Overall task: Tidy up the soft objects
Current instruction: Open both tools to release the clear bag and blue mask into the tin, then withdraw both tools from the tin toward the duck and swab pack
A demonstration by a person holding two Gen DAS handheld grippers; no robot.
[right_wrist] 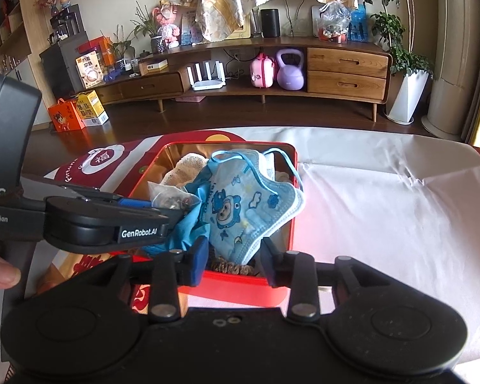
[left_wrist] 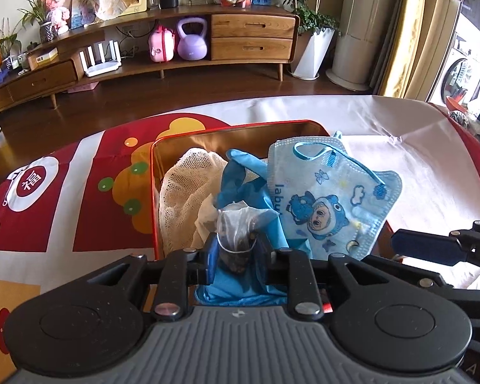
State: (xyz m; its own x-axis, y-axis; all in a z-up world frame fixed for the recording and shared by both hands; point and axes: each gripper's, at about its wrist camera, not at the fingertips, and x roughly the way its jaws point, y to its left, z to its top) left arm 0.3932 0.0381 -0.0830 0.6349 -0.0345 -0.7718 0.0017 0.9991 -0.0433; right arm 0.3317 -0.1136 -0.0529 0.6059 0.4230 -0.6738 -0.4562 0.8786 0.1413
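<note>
A red tin box (left_wrist: 188, 134) (right_wrist: 284, 153) with a gold inside stands on the table. In it lie a cream mesh cloth (left_wrist: 185, 192) (right_wrist: 188, 163), a blue glove (left_wrist: 240, 176) (right_wrist: 188, 227) and a blue cartoon face mask (left_wrist: 326, 198) (right_wrist: 249, 204). My left gripper (left_wrist: 235, 252) (right_wrist: 163, 204) is shut on a small clear bag of dark bits (left_wrist: 236, 224) (right_wrist: 172, 196), held over the box. My right gripper (right_wrist: 233, 256) is open and empty at the box's near edge, below the mask; one of its fingers (left_wrist: 425, 243) shows in the left wrist view.
A red and white printed cloth (left_wrist: 48, 192) (right_wrist: 384, 208) covers the table. A brown fuzzy thing (right_wrist: 230, 267) lies in the box's near corner. A wooden TV cabinet (left_wrist: 208, 48) (right_wrist: 272, 73) stands beyond the floor. A thumb (right_wrist: 0, 272) shows at the left.
</note>
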